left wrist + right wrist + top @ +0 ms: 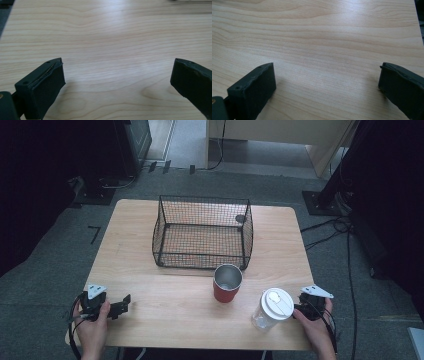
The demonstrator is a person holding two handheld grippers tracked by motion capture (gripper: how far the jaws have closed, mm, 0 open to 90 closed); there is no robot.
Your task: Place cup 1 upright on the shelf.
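We are resting both grippers low on the counter (165,295), the left gripper (119,307) and the right gripper (325,82) each with jaws spread wide and holding nothing. The lidded clear cup (271,308) is standing just beside our right hand (316,320), near the red tumbler (227,283), before the wire basket (202,233). We should be approaching the cup level, squeezing gently below its lid.
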